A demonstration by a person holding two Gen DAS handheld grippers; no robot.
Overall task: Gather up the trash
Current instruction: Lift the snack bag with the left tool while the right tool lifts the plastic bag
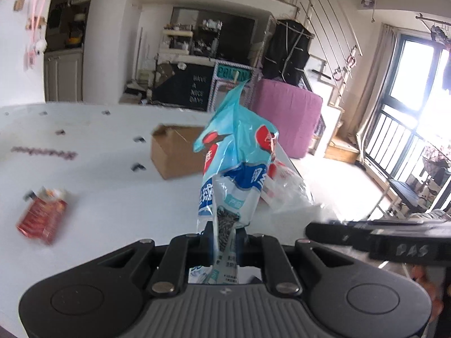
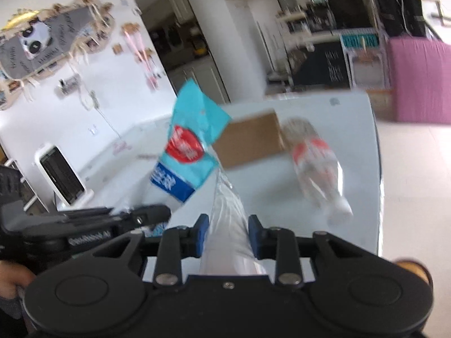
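My left gripper (image 1: 224, 232) is shut on a blue snack bag (image 1: 236, 155) and holds it upright above the white table (image 1: 98, 174). The same bag shows in the right wrist view (image 2: 191, 140). My right gripper (image 2: 228, 229) is shut on a strip of clear plastic (image 2: 228, 225) that runs between its fingers. A clear plastic bottle (image 2: 318, 163) with a red label lies on the table to the right of a brown cardboard box (image 2: 251, 143), which also shows in the left wrist view (image 1: 177, 152). A red wrapper (image 1: 42, 217) lies on the table at the left.
The table's right edge (image 2: 377, 155) drops to a light floor. A pink covered block (image 1: 287, 118) stands beyond the table. A white heater (image 2: 60, 177) stands at the left wall. My right gripper's body (image 1: 380, 236) reaches in beside the left one.
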